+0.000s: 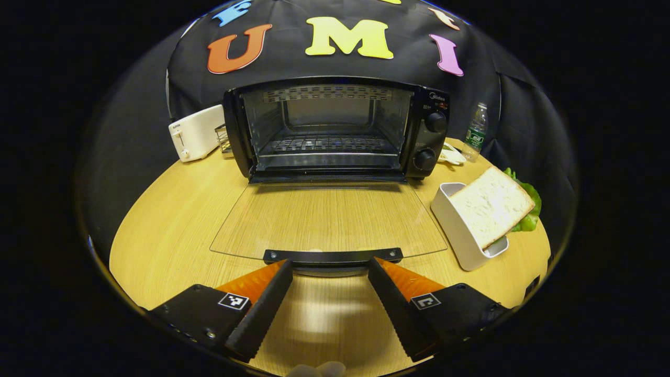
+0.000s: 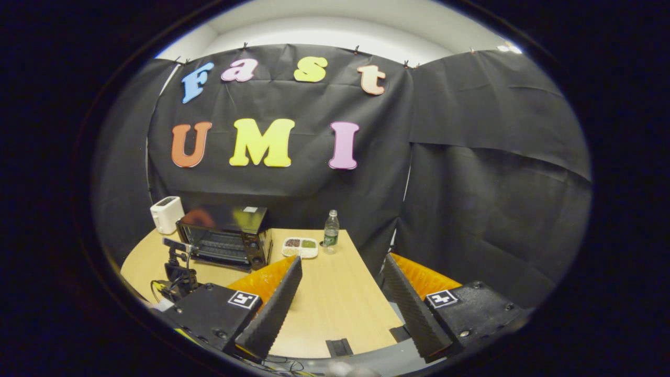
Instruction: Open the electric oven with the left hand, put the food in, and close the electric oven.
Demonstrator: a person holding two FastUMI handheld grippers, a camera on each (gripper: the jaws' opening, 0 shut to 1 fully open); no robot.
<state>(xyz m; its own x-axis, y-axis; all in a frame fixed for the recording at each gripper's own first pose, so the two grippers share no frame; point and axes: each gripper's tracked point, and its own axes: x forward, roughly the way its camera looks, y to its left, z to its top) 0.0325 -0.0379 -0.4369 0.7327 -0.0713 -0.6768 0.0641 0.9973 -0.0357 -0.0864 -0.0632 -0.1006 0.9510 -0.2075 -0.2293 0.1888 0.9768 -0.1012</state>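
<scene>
A: Left gripper view first. What's in the middle?

B: The electric oven (image 1: 335,128) sits in the upper centre of the frame on the wooden table (image 1: 167,220). Its glass door (image 1: 327,220) is folded all the way down, lying flat toward the camera, and the wire rack inside is bare.

A: And the left gripper (image 1: 330,269)?

B: At the bottom of the frame, fingers spread apart, tips on either side of the door handle (image 1: 332,256). They flank it; I cannot tell whether they touch it, and they are not clamped on it.

A: Where's the food?

B: Right of the frame: a sandwich (image 1: 494,204) of white bread with green lettuce at its far edge leans in a white holder (image 1: 455,225), just beside the door's right edge.

A: Anything else?

B: A white toaster (image 1: 196,132) at the oven's left, a water bottle (image 1: 475,131) at upper right behind the oven.

A: Now the right gripper view.

B: The right gripper (image 2: 343,275) is at the bottom, fingers wide apart, nothing between them, raised over the near table edge. The oven (image 2: 225,235) is small at lower left with its door down. The other gripper (image 2: 175,267) stands in front of it. The toaster (image 2: 166,213) is left of the oven, a divided dish (image 2: 300,247) and the bottle (image 2: 331,230) to its right.
</scene>
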